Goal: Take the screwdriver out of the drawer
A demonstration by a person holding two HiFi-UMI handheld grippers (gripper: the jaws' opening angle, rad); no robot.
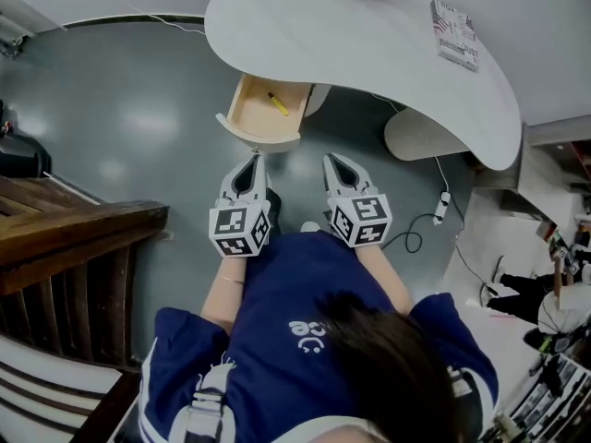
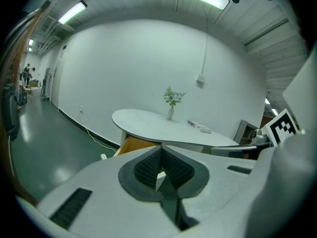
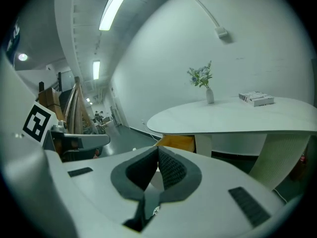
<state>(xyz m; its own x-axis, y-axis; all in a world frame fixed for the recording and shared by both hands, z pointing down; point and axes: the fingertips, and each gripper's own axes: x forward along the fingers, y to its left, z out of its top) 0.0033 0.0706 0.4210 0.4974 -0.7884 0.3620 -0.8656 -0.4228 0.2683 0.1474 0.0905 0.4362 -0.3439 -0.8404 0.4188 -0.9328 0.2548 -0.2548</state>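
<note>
Under the white oval table (image 1: 369,35) a light wooden drawer (image 1: 261,111) stands pulled out, and a yellow screwdriver (image 1: 278,104) lies inside it. My left gripper (image 1: 254,160) hovers just short of the drawer's front, jaws shut and empty. To its right my right gripper (image 1: 332,160) is level with it, also shut on nothing. The left gripper view shows the left gripper (image 2: 161,150) with pads together and the drawer (image 2: 134,144) beyond them. In the right gripper view the right gripper (image 3: 158,150) is closed, with the drawer (image 3: 178,143) ahead under the tabletop.
A dark wooden staircase (image 1: 74,238) fills the left side. On the floor at the right a cable with a power strip (image 1: 441,206) lies beside the table's pedestal (image 1: 420,137). A booklet (image 1: 455,30) and a vase of flowers (image 2: 171,114) rest on the table.
</note>
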